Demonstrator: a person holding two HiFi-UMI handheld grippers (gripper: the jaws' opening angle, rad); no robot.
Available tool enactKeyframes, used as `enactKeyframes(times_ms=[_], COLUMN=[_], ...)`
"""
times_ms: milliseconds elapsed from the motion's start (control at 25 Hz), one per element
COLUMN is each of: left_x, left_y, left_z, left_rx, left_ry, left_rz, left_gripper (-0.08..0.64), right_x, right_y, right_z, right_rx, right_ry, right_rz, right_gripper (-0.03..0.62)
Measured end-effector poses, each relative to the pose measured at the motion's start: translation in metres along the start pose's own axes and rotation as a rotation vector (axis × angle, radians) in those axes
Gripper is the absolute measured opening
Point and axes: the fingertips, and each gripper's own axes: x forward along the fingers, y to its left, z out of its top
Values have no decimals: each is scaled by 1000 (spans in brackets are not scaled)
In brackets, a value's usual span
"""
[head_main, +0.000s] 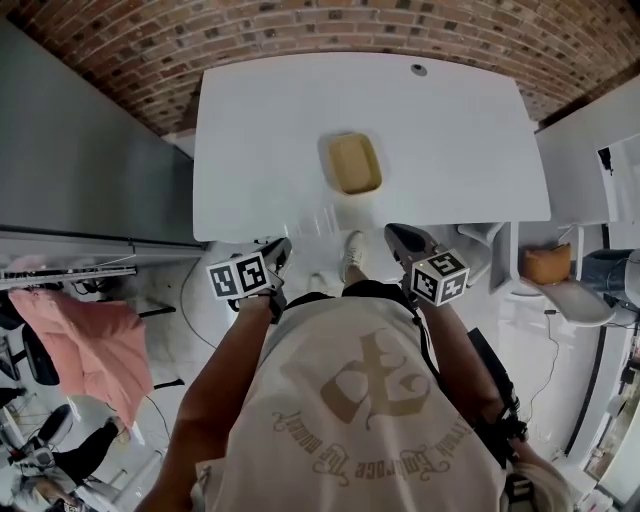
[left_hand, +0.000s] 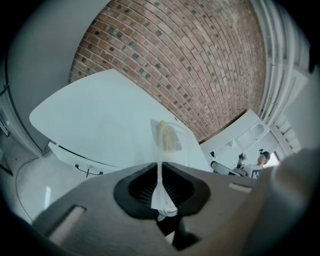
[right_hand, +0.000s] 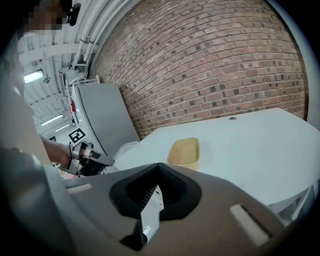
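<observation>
Left gripper (left_hand: 160, 175) is clamped shut on one edge of a clear plastic bag (left_hand: 160, 195). The right gripper (right_hand: 156, 192) pinches another edge, and the bag hangs between them by the white table (head_main: 450, 130), short of the yellow tray (head_main: 354, 162). It looks like a spreading step; moving on calls for both pinches firm.

A white desk (head_main: 450, 130) fills the upper middle of the frame, with a yellow tray (head_main: 354, 163) lying near its centre. A brick wall (head_main: 300, 25) runs along the top, a grey cabinet (head_main: 80, 160) stands upper left, and a pink cloth (head_main: 90, 340) hangs lower left
</observation>
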Motion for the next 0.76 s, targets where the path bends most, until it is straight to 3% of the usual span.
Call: enactKeyframes(times_ms=[760], left_x=[1], left_y=[-11], left_z=[-7], left_rx=[28], left_ry=[20], left_rz=[-30], left_gripper=[31], right_x=[-17], right_y=[4], right_z=[5], right_rx=[-8], right_ry=[-29], right_rz=[-31], right_gripper=[8])
